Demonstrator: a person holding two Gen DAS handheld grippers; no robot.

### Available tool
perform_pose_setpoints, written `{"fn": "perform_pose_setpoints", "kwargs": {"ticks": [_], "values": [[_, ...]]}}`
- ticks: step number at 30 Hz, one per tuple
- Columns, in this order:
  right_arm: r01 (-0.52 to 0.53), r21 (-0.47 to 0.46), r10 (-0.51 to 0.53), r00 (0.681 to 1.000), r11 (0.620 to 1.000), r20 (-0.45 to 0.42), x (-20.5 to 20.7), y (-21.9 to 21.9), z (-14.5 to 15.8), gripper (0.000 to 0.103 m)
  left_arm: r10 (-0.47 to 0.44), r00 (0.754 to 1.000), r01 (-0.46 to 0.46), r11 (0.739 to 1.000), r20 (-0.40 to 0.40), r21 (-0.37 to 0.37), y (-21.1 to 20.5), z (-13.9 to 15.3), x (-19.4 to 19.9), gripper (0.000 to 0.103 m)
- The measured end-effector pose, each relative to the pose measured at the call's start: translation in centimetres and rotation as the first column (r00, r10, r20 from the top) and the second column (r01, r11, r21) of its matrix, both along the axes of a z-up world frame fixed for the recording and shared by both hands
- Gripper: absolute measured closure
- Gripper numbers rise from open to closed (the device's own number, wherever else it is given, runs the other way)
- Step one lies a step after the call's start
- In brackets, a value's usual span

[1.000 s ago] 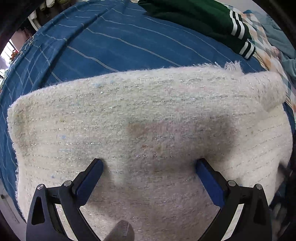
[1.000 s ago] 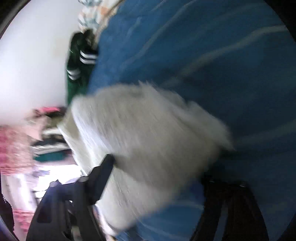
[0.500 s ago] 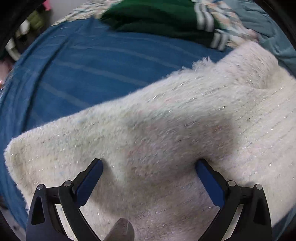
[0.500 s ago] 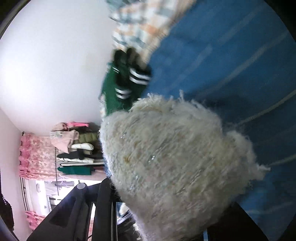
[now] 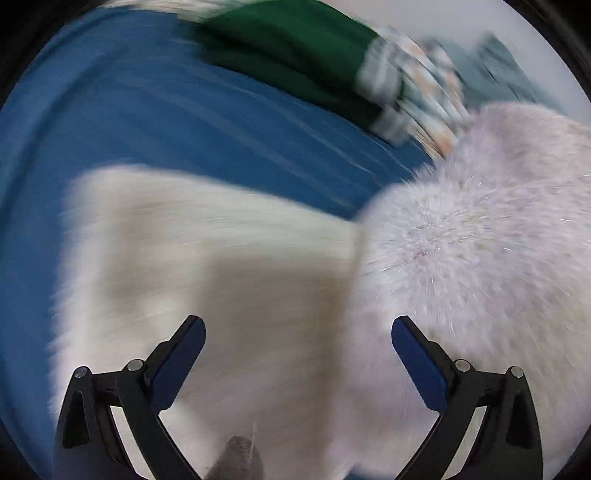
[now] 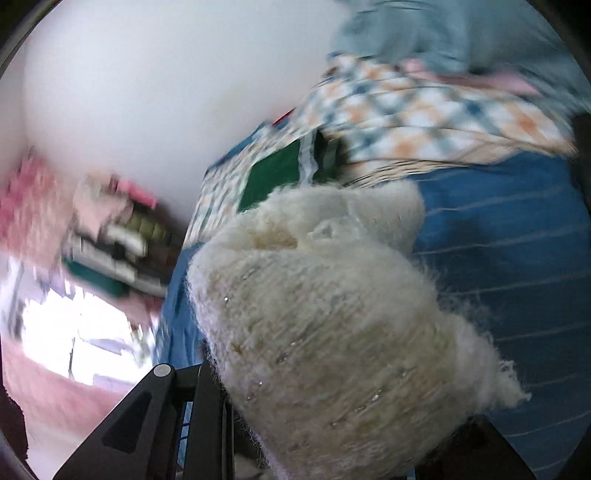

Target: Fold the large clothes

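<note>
A fuzzy cream knitted garment [image 5: 221, 258] lies on the blue striped bedspread [image 5: 166, 122]. In the left wrist view my left gripper [image 5: 298, 325] hovers open over it, with nothing between its blue pads. The garment's right side [image 5: 480, 240] is raised in a hump toward that camera. In the right wrist view my right gripper [image 6: 343, 406] is shut on a bunched edge of the cream garment [image 6: 314, 314] and holds it up off the bed. The cloth hides its right finger almost fully. Both views are motion-blurred.
A dark green garment with white stripes [image 5: 295, 48] lies at the bed's far side beside a checked quilt [image 6: 424, 110] and a pale blue cloth [image 6: 443, 33]. A rack of hanging clothes [image 6: 118, 236] stands by the white wall beyond the bed.
My right gripper went from open around the garment's edge to shut on it and lifted it, rolling as it rose. My left gripper rose slightly, still open; the garment's right side humped up.
</note>
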State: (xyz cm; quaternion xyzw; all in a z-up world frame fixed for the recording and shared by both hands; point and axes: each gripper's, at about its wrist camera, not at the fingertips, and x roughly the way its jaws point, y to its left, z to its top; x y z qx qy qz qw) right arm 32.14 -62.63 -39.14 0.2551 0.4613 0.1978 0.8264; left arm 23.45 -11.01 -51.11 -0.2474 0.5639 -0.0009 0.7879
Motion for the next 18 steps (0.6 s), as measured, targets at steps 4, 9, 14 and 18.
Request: {"fn": "perform_pose_setpoints", "kwargs": {"ticks": [4, 9, 14, 18], "values": [[-0.208, -0.115, 0.208, 0.978, 0.971, -0.008, -1.9, 10.8, -0.5, 0.077, 0.193, 0.980, -0.187, 0.973, -0.035, 0.135, 8.0, 1.6, -9.5, 0.000], [-0.474, -0.303, 0.466, 0.879, 0.827, -0.104, -7.3, 24.9, -7.1, 0.077, 0.336, 0.936, -0.298, 0.915, -0.104, 0.272, 14.2, 0.7, -18.3, 0.000], [-0.622, -0.402, 0.571, 0.781, 0.672, -0.255, -11.9, 31.3, -15.0, 0.074, 0.420, 0.894, -0.371, 0.888, -0.152, 0.273, 15.7, -0.3, -22.9, 0.000], [-0.656, -0.342, 0.604, 0.754, 0.673, -0.259, -11.2, 31.2, -13.1, 0.052, 0.483, 0.864, -0.457, 0.870, -0.141, 0.183, 16.4, 0.5, -24.5, 0.000]]}}
